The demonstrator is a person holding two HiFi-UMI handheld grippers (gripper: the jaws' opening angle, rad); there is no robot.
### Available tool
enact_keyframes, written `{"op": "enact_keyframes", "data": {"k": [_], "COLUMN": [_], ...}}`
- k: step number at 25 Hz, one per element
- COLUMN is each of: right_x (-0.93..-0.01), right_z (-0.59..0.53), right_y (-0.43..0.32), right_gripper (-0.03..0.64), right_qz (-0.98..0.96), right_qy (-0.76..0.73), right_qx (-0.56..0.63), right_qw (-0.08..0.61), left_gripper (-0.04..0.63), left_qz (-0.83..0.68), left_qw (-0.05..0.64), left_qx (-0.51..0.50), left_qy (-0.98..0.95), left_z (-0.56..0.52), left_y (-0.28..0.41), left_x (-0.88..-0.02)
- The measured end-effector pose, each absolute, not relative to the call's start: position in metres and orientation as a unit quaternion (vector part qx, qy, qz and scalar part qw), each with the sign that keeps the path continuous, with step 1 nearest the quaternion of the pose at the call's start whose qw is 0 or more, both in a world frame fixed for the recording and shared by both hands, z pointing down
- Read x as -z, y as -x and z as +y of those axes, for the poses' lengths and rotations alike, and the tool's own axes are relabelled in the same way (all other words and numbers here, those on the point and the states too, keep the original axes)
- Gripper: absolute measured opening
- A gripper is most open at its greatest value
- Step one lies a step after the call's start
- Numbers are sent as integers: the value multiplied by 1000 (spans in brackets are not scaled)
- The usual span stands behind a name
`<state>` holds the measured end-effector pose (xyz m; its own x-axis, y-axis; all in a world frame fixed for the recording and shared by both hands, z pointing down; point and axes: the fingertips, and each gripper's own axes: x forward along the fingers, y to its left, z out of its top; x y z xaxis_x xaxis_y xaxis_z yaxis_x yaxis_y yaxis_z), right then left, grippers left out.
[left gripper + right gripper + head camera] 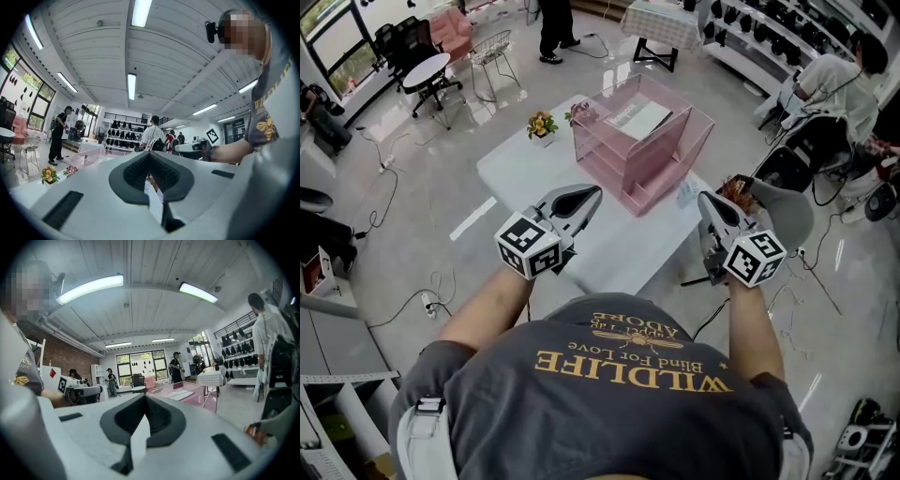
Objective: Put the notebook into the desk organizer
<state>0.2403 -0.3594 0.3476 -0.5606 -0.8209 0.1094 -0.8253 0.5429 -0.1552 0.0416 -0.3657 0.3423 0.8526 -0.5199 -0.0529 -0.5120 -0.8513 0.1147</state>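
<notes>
A pink see-through desk organizer stands on the far half of the white table. A pale notebook lies flat in its top tier. My left gripper is raised over the table's near left part, short of the organizer, shut and empty. Off the table's right edge, my right gripper is also raised, shut with nothing in it. In the left gripper view the left gripper points level, with the organizer faint at the left. In the right gripper view the right gripper has the organizer and notebook just beyond it.
Two small flower pots sit at the table's far left corner. A grey chair stands to the right of the table. A round table and chairs stand far left. People stand near the shelves and at the back.
</notes>
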Motion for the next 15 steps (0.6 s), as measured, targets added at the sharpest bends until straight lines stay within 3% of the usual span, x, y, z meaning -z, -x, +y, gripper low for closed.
{"op": "enact_keyframes", "data": {"k": [15], "right_x": [-341], "right_z": [-361], "right_y": [-246], "right_gripper": [-2], "right_qz": [-875], "right_qy": [-474], "right_qx": [-99], "right_qw": [8], "left_gripper": [-2], "left_qz": [-266], "left_qw": [46], "left_qx": [40], "left_qy": [-962], "left_z": [-365], "left_y": [-42], "left_x": [-336]}}
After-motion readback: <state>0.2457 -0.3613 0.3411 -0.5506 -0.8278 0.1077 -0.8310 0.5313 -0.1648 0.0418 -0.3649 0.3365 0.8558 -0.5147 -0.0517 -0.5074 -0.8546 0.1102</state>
